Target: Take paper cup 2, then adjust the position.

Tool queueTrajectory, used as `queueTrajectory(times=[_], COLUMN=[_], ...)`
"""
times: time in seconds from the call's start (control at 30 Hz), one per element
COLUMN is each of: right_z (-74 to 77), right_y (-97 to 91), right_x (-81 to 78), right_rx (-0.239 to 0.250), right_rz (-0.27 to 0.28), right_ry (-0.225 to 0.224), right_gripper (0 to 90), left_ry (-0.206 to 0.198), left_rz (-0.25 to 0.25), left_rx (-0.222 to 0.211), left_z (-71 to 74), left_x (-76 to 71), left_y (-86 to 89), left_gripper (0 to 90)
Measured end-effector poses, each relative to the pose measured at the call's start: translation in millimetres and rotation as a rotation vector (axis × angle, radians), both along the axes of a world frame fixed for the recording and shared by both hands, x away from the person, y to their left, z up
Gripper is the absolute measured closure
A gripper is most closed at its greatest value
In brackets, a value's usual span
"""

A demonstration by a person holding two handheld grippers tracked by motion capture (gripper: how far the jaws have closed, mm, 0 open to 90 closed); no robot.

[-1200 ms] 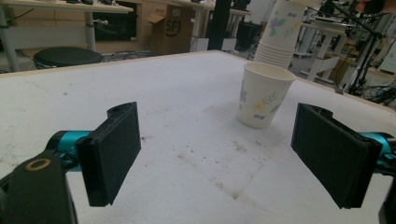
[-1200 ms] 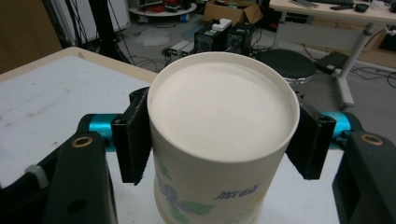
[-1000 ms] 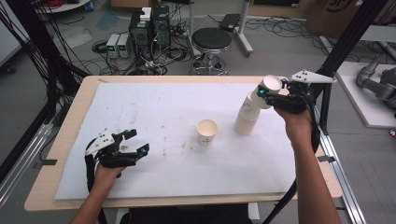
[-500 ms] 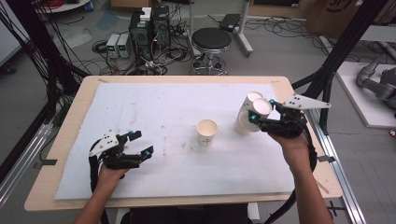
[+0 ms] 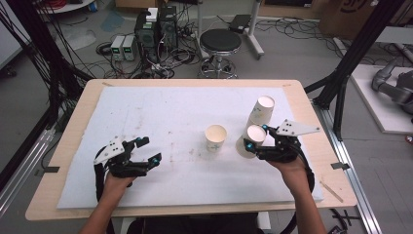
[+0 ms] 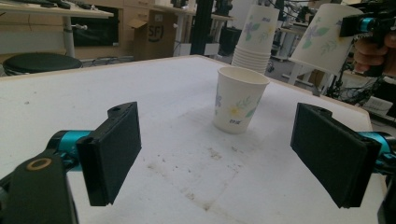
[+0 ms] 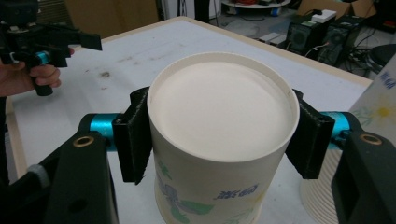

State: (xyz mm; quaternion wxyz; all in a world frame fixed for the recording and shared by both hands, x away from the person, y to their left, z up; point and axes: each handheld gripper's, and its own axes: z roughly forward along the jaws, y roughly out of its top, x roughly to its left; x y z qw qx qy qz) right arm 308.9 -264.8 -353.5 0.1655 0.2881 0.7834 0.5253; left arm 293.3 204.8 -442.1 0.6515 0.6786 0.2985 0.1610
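**Cup off the stack and coming down toward the mat**

We have the right gripper (image 5: pixel 255 142) clamped on a single paper cup (image 5: pixel 253 138), its two black jaws pressing the cup's wall on opposite sides just below the rim; the right gripper view shows this grip plainly, with the cup's floral print below the pads. A second ago we held this cup up high, close above the stack of cups (image 5: pixel 263 113) near the table's right edge. Since then we have carried it down and toward the table's near edge, so it now sits beside the stack's lower part, on the side facing the standing cup (image 5: pixel 215 138). Whether its base already touches the white mat (image 5: pixel 160 112) we cannot tell from these pictures.

The standing cup is upright on the mat, a little right of the table's middle, apart from both the stack and the carried cup.

Our left gripper (image 5: pixel 143 151) has barely shifted. It rests near the table's near-left corner with jaws wide apart and nothing between them, pointed at the standing cup.

We judge the cup is separated from the stack, and what remains is setting it upright on the mat and letting go.
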Motion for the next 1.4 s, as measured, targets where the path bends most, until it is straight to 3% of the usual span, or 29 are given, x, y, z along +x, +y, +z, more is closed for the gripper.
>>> queueTrajectory(times=[0.33, 0.67, 0.97, 1.13, 1.27, 1.33, 1.4], right_z=[-8.4, -11.5, -13.9, -15.3, -14.8, -13.5, -12.1], right_y=[3.6, 5.2, 17.9, 27.3, 34.7, 38.4, 41.1], right_x=[-3.0, -3.5, -0.2, -1.3, -1.3, -1.4, -1.6], right_rx=[0.002, 0.010, 0.007, 0.000, -0.003, -0.002, -0.001], right_rz=[0.029, 0.039, 0.074, 0.102, 0.127, 0.144, 0.155], right_ry=[-0.005, 0.009, 0.014, 0.010, 0.001, 0.000, -0.005], right_gripper=[34.3, 34.2, 34.3, 34.3, 34.3, 34.3, 34.3], left_ry=[-0.006, -0.008, -0.010, -0.011, -0.036, -0.076, -0.077], left_rz=[-0.011, -0.051, -0.088, -0.119, -0.145, -0.157, -0.168], left_rx=[0.018, 0.002, 0.002, 0.028, 0.036, 0.049, 0.046], left_z=[-0.1, -0.1, 1.0, 4.4, 8.1, 10.6, 11.7], left_x=[0.9, 1.8, -0.1, -4.1, -8.8, -10.8, -10.5], left_y=[-5.7, -11.0, -12.2, -17.3, -24.1, -30.5, -34.6], left_gripper=[15.7, 15.7, 15.7, 15.7, 15.7, 15.7, 15.7])
